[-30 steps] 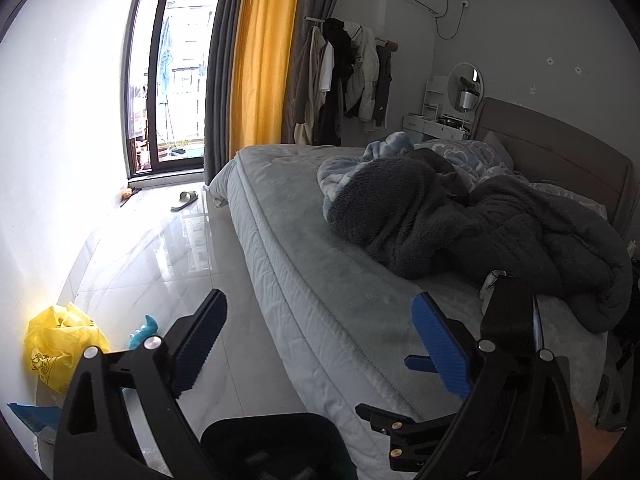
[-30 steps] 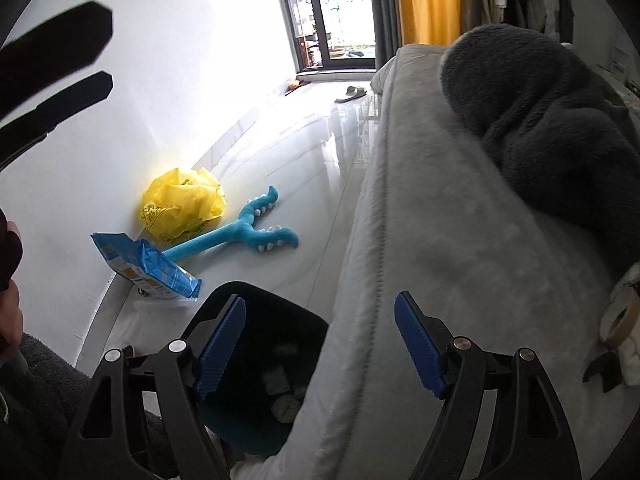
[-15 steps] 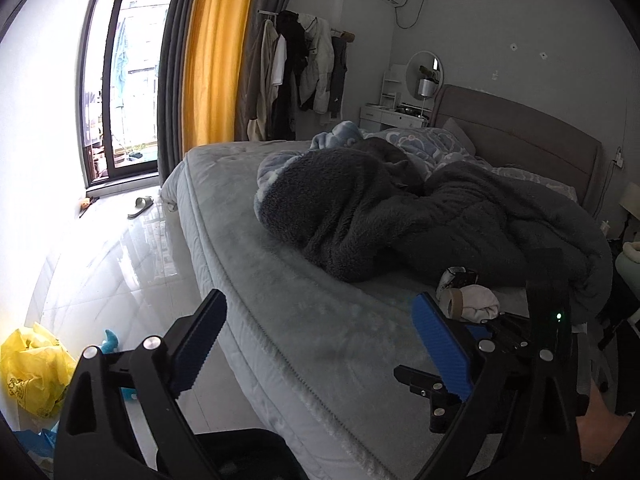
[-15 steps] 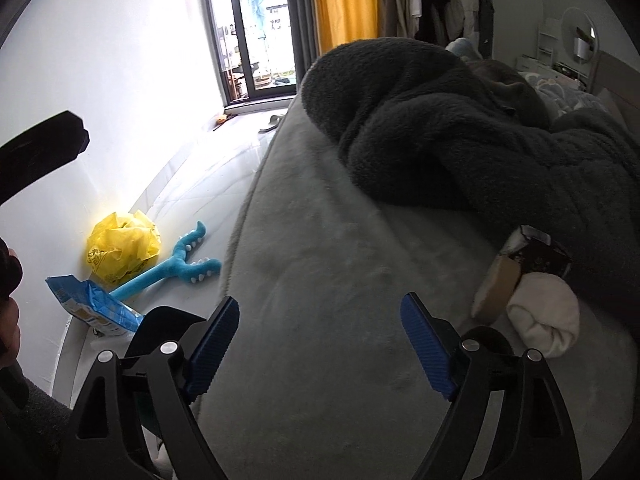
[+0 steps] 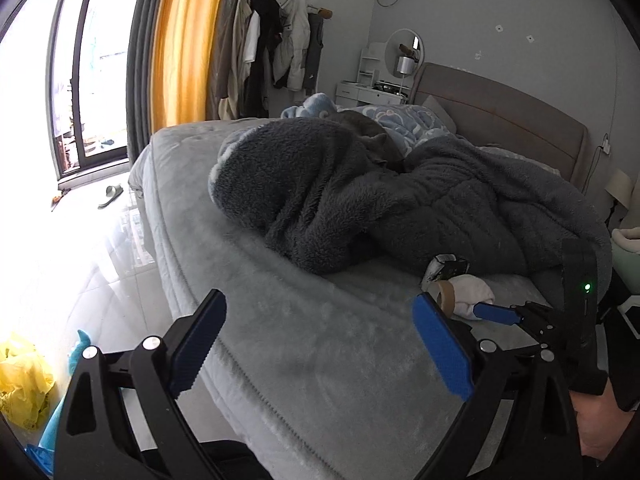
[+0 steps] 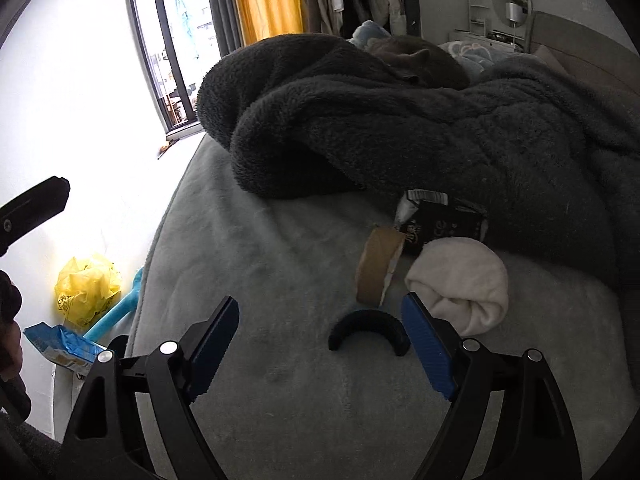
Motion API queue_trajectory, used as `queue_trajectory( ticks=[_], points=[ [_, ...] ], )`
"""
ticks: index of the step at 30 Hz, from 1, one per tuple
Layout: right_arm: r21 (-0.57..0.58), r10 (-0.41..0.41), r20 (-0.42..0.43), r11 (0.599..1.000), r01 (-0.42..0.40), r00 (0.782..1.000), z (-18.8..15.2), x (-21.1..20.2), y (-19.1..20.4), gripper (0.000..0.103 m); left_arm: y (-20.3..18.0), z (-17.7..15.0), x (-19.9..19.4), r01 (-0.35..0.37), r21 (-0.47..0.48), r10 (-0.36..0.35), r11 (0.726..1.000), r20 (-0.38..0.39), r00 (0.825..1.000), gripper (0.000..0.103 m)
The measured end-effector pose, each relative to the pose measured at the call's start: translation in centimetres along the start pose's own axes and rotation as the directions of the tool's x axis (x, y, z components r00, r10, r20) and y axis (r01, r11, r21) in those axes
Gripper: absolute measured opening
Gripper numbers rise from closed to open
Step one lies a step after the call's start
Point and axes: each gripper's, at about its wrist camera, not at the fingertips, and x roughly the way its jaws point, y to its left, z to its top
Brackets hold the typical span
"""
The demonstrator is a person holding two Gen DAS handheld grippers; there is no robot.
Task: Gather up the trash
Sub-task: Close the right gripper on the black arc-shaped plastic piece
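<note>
Right claw: the right gripper [image 6: 320, 344] hung over the bed [image 6: 280, 400] with its jaws spread wide and nothing between them.
Left claw: the left gripper [image 5: 320, 344] was likewise parted and empty, held back near the mattress edge.
Trash cluster: a tape roll [image 6: 378, 266], a dark carton [image 6: 444, 226] and a white wad [image 6: 460, 280] lay bunched together against the hem of the grey blanket [image 6: 400, 120].
Direction from the right claw: ahead and a little toward its right finger; the tape roll was nearest, just beyond the fingertips.
Direction from the left claw: the same cluster sat far off to its right, past its right finger, with the tape roll [image 5: 442, 294] and white wad [image 5: 472, 294] beside the other claw's blue pad.
Nearer hand: the right one, plainly, as I judged it.
Axis of the roll: it stood on its rim, leaning on the carton, its flat face turned toward the claw's left, so the rim ran roughly away from the claw.
Axis of the carton: its long side lay crosswise to the fingers, partly tucked under the blanket.
Small black arc: a curved black piece [image 6: 368, 330] lay on the cover just inside the right finger; I could not tell what it was.
Elsewhere: a yellow bag [image 6: 86, 284] and a blue packet [image 6: 60, 344] lay on the floor, low and left of the right claw.
Likely need: a short advance, shifted slightly rightward, to bracket the roll.
</note>
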Motion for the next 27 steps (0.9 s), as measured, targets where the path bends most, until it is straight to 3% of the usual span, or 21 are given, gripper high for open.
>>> queue_trajectory(
  ticks=[6,12,14,22,27],
  points=[
    [0.033,-0.027,-0.027,0.999,0.028,0.999,-0.6,1.0,-1.4,0.084,-0.3,0.5,2.7,0.144,-0.003,-0.143,0.990,-0.078,0.987,0.096],
    [0.045,-0.044,-0.054,0.998,0.046,0.998,-1.0,2.2,-1.8,0.084,-0.6,0.7,4.5,0.208,0.002,-0.207,0.978,-0.101,0.973,0.096],
    [0.039,-0.056,-0.060,0.998,0.059,0.997,-1.0,2.4,-1.6,0.073,-0.8,0.6,4.9,0.216,0.007,-0.214,0.976,-0.105,0.971,0.096],
    [0.063,-0.058,-0.101,0.996,0.065,0.993,-1.3,3.5,-2.5,0.051,-2.1,0.7,5.4,0.253,0.042,-0.247,0.967,-0.111,0.963,0.095],
    [0.057,-0.039,-0.085,0.997,0.044,0.996,-1.2,2.8,-2.7,0.048,-3.3,0.4,6.2,0.261,0.069,-0.251,0.963,-0.129,0.959,0.093]
  ],
)
